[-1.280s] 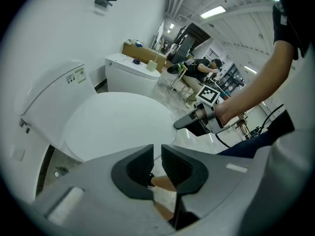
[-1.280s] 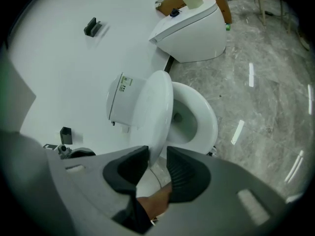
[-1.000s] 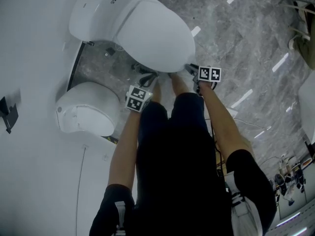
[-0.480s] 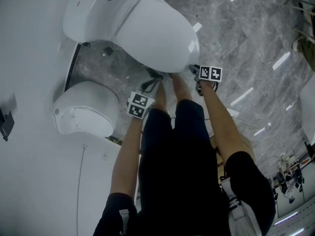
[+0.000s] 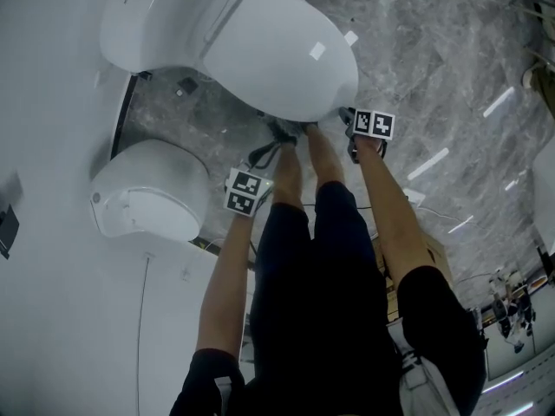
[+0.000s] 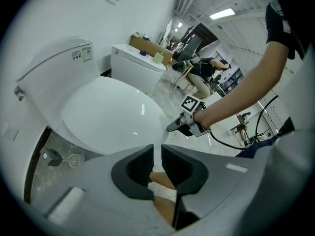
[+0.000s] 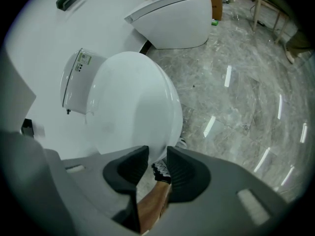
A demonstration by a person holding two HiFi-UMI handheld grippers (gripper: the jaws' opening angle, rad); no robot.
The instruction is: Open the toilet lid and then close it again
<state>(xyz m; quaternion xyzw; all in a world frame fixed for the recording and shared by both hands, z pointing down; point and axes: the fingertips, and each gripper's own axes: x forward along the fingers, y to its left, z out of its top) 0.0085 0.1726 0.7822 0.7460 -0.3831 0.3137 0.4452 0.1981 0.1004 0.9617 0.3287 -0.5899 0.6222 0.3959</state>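
The white toilet (image 5: 156, 16) stands against the wall with its lid (image 5: 277, 50) down. My left gripper (image 5: 279, 131) hangs just below the lid's front edge, beside my leg. Its jaws stand a narrow gap apart with nothing between them (image 6: 157, 154), and the lid (image 6: 108, 114) lies just beyond them. My right gripper (image 5: 344, 115) is at the lid's front right edge. Its jaws are open a bit wider and hold nothing (image 7: 157, 154), with the lid (image 7: 133, 102) right ahead. From the left gripper view the right gripper (image 6: 173, 127) shows close to the rim.
A second white fixture (image 5: 147, 189) stands to the left of the toilet, by the white wall (image 5: 43, 102). Grey marble floor (image 5: 451, 76) spreads to the right. My own legs and feet (image 5: 303, 154) stand right in front of the bowl. A seated person (image 6: 202, 73) is far behind.
Both grippers have sunk toward the front edge of the lid, the right one tipping further down. The lid has stayed down.
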